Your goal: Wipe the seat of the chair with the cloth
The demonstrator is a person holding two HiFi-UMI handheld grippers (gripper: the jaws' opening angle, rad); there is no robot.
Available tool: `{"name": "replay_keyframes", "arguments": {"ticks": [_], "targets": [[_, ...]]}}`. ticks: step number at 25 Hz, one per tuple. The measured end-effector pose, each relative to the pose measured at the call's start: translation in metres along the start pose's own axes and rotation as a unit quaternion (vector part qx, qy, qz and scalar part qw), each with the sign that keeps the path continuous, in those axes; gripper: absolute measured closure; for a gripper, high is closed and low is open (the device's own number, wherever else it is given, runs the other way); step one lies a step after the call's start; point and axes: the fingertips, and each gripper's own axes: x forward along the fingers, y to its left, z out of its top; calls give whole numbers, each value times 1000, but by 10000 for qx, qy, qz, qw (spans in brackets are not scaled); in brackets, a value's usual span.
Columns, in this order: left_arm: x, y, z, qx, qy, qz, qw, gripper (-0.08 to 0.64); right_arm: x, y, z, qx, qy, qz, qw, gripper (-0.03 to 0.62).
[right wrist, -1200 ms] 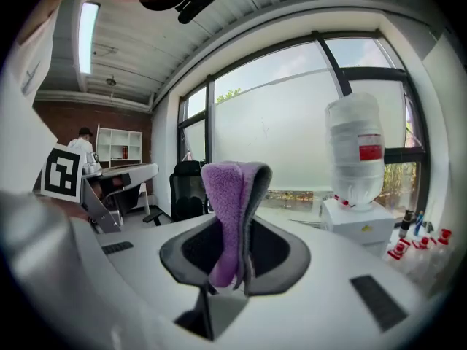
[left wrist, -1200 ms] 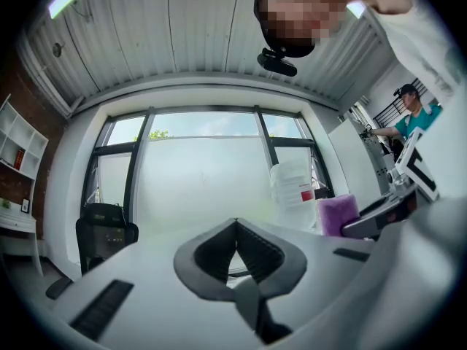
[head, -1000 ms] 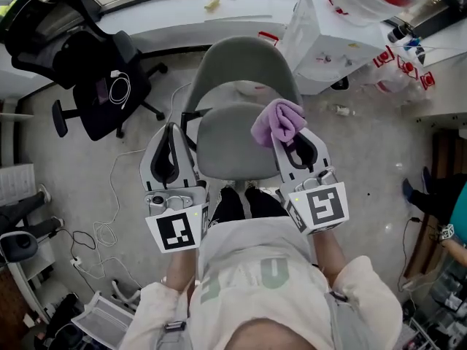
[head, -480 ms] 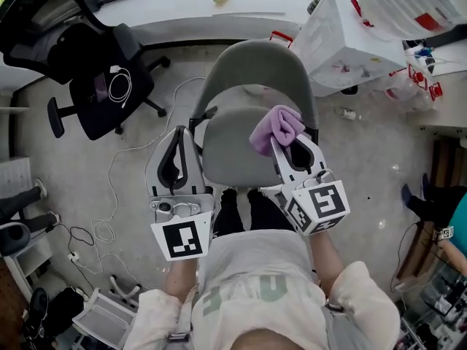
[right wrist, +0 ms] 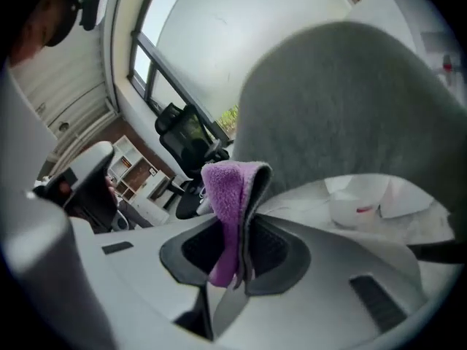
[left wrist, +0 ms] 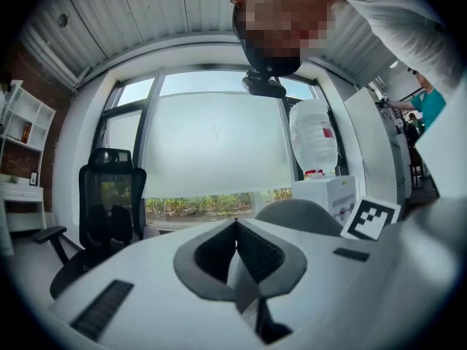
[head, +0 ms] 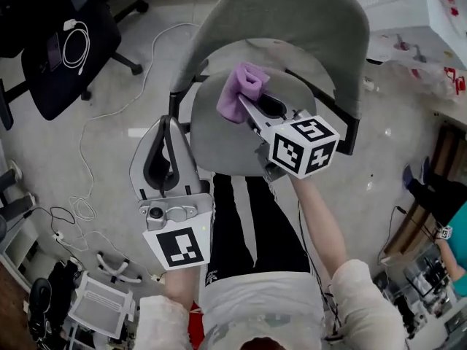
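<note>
Grey chair seat (head: 219, 146), right gripper (head: 246, 106) over its rear half, pinching a folded purple cloth (head: 237, 93), contact with seat unclear, left gripper (head: 169, 126) beside seat's left edge, jaws pressed together, empty

A pale, speckled floor (head: 44, 152) lay below, with thin cables (head: 82, 211) trailing over it. A black office chair (head: 58, 57) stood to the left, a coiled white cable (head: 73, 39) on its seat. Daylight came through a wide frosted window (left wrist: 211, 152) under a ribbed ceiling (left wrist: 146, 20). White shelves (left wrist: 18, 137) stood against a brick wall (left wrist: 13, 71).
</note>
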Motion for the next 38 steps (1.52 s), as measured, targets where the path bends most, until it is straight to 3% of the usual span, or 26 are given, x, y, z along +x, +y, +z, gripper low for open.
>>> {"name": "replay_keyframes", "arguments": {"ticks": [8, 11, 16, 28, 38], "targets": [[-18, -2, -107, -334, 492, 216, 9980, 548, 120, -41, -89, 600, 1223, 229, 9904, 505], [-28, -1, -128, -404, 668, 241, 9967, 548, 148, -40, -107, 795, 1470, 330, 9854, 505], [-35, -7, -145, -441, 826, 221, 9954, 548, 172, -44, -129, 711, 1881, 281, 9792, 505], [-25, -9, -153, -479, 933, 126, 9944, 548, 167, -67, -136, 649, 2150, 10, 9745, 505], [-7, -47, -154, -448, 1014, -227, 9936, 548, 96, -151, -128, 417, 2134, -755, 9732, 505]]}}
